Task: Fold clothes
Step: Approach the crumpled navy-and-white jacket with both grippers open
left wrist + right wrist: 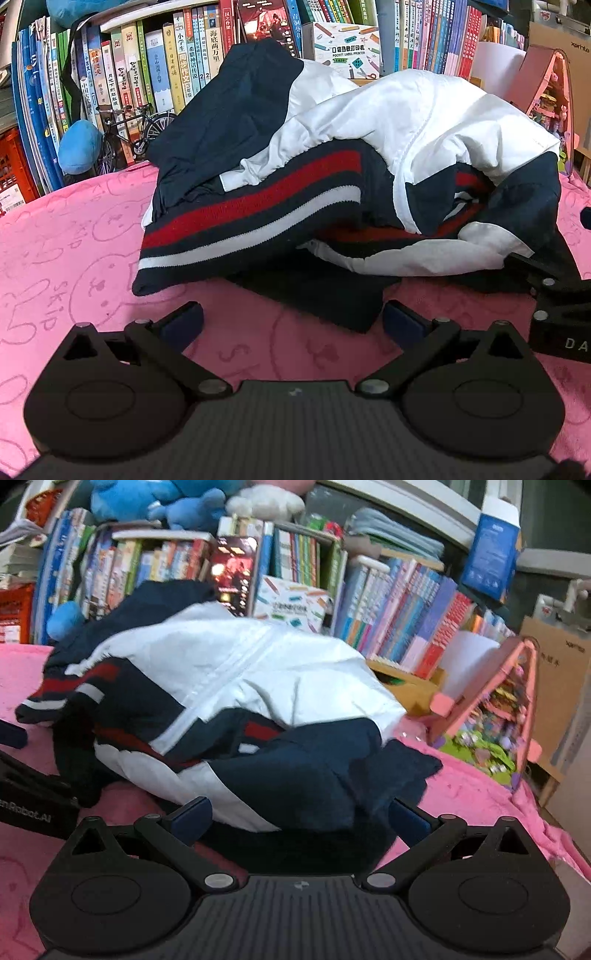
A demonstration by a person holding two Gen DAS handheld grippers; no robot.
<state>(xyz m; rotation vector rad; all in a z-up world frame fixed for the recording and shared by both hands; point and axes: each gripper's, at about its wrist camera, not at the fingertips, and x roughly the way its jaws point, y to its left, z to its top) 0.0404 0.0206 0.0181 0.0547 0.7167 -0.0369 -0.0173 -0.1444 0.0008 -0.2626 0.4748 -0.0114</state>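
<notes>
A puffy navy and white jacket with red and white striped knit bands (332,177) sits in a bumpy heap on the pink fuzzy blanket with bunny drawings (74,240). It lies in the middle of the blanket, near a far row of colourful books (166,74). A pink toy house (491,720) stands to the right.

The jacket is not folded flat. The white part bulges up on top, the navy parts poke out at the sides, and 1 striped band (251,210) hangs out to the left. The heap could be loose and waiting, or partly gathered in; the pictures fit both. To be neat it would still need smoothing and tidy folds.

The left gripper (291,325) rests on the blanket at the near left of the heap. Its jaws are spread wide and hold nothing. The right gripper (299,819) is at the near right, jaws wide too, with the jacket's near edge between them. That view is blurry, so I think the fingers are not pinching the cloth.
</notes>
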